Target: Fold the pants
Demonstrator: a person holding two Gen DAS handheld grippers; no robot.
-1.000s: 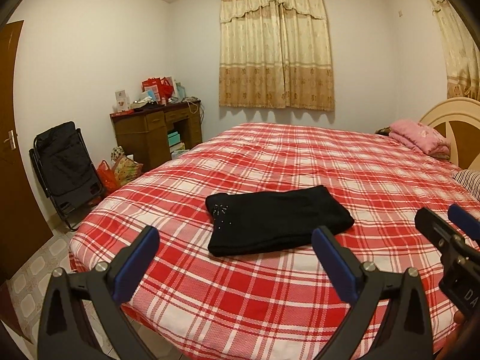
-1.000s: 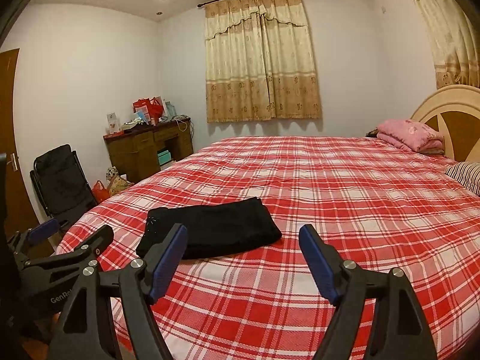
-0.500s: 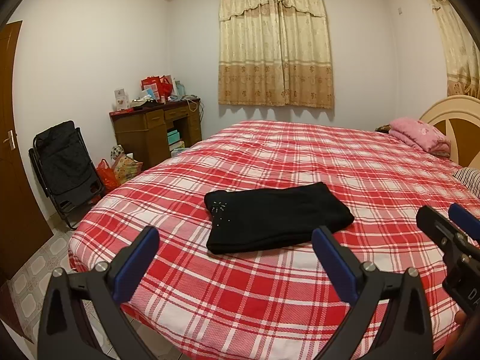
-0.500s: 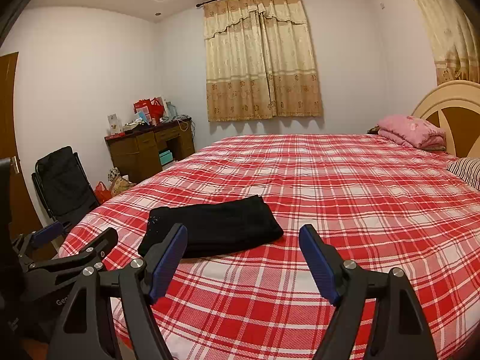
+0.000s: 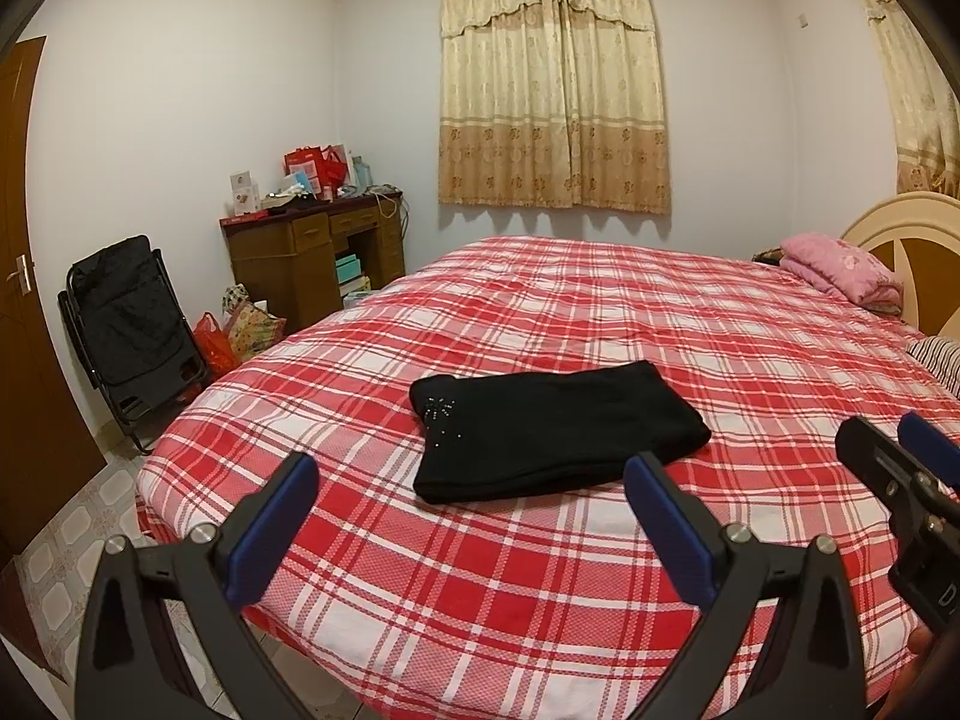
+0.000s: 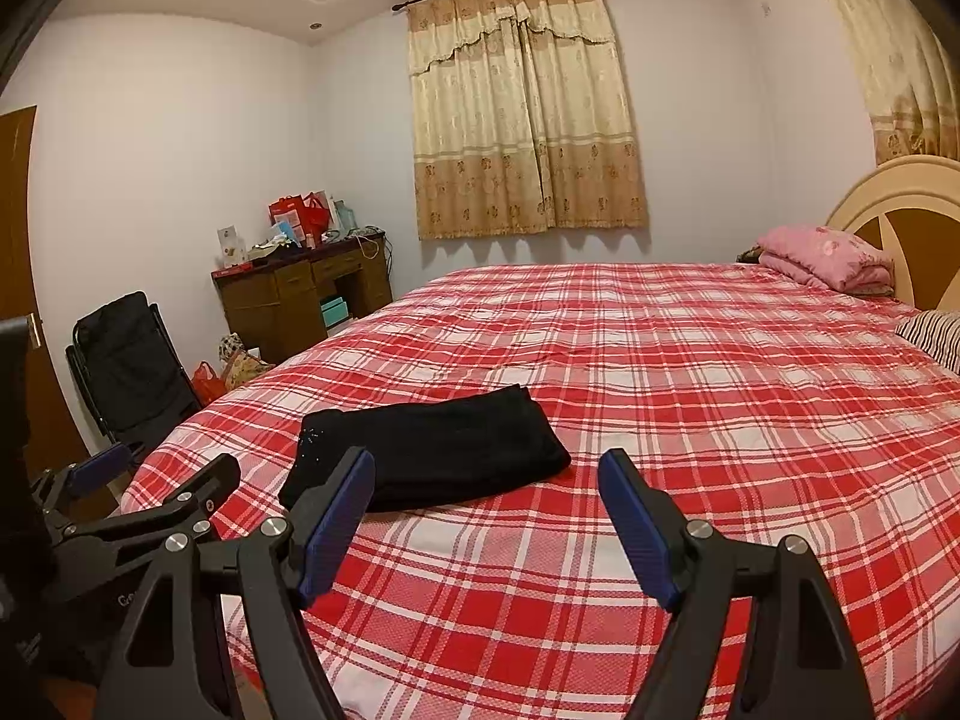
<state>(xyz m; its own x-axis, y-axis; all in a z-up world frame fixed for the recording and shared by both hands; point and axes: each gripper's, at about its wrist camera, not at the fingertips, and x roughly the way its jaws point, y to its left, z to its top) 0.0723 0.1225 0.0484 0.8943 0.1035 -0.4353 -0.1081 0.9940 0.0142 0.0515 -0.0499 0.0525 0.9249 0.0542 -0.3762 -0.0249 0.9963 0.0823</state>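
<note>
Already folded pants (image 5: 555, 429) flat on bed (image 5: 600, 570).

We see white walls (image 5: 180, 120), a closed patterned curtain (image 5: 552, 90) and a tiled floor (image 5: 66, 546). A cluttered wooden desk (image 5: 312, 264) fills the far corner beside a folded black chair (image 5: 132, 324); a brown door (image 5: 30, 300) stands left.

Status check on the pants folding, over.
Left tool open, empty. Right tool open, empty. Black pants folded flat on the plaid bed, untouched. Nothing in the way.
</note>
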